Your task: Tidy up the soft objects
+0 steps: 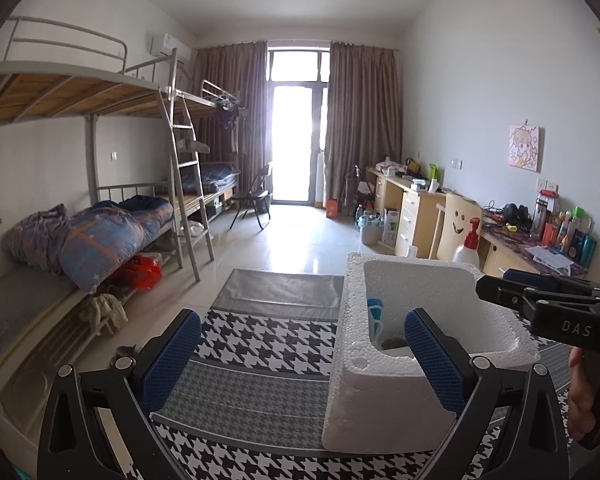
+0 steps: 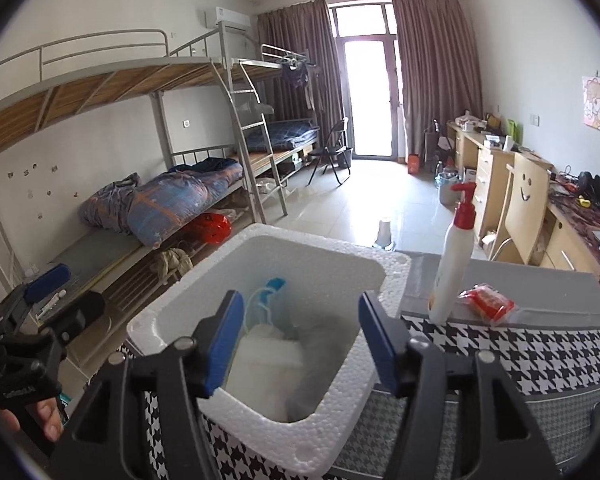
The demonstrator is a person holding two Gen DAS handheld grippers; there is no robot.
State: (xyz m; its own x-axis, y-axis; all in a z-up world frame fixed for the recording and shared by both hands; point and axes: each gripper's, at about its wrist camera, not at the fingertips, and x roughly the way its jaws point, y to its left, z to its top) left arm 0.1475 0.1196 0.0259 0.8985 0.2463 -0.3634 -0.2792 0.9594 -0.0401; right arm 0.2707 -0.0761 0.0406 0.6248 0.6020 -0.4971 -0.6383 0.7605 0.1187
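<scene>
A white foam box stands on a houndstooth-patterned table. Inside it lie soft items: a blue and white cloth item and a white soft pack. A red packet in clear wrap lies on the table right of the box. My left gripper is open and empty, at the box's left side. My right gripper is open and empty, above the box opening. The right gripper also shows in the left wrist view.
A white pump bottle with a red top stands on the table by the box. Bunk beds with bedding run along the left wall. Desks and a chair line the right wall.
</scene>
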